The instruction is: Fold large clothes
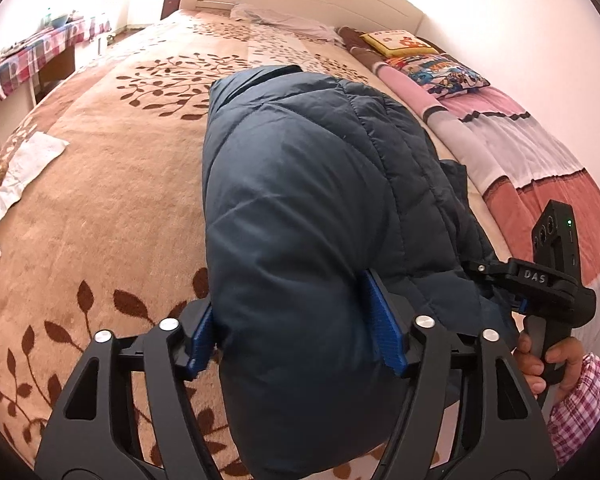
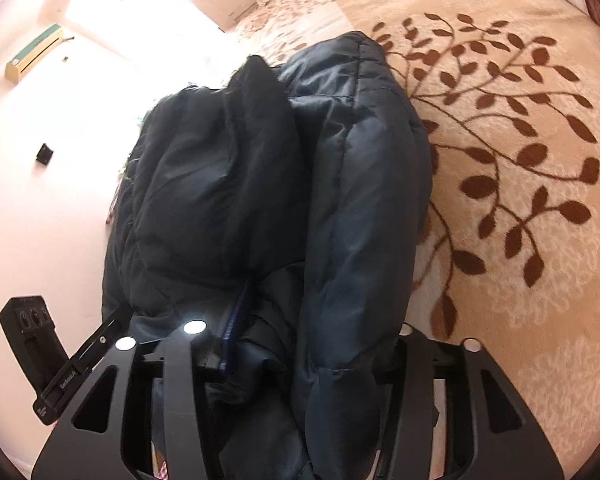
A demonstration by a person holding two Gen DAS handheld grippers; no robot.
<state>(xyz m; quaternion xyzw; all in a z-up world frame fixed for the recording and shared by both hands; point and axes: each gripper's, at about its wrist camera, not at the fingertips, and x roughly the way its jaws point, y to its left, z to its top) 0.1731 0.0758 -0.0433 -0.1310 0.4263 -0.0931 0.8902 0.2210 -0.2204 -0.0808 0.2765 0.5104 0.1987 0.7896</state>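
The left tool [image 1: 296, 328] is clenched on a thick fold of the navy puffer jacket [image 1: 308, 184], which bulges toward 12 o'clock above the bed [image 1: 100, 208]. The right tool [image 2: 312, 344] grips the same jacket's bundled layers. Open leaf-patterned bedspread lies from 9 to 11 o'clock of the left tool; a striped quilt [image 1: 540, 168] borders at 2 o'clock.

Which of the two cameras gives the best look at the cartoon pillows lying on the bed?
The left wrist view. There the cartoon pillows lie unobstructed at the far right side of the bed, beyond the navy puffer jacket. The right wrist view shows none of them, only jacket and leaf-patterned bedspread.
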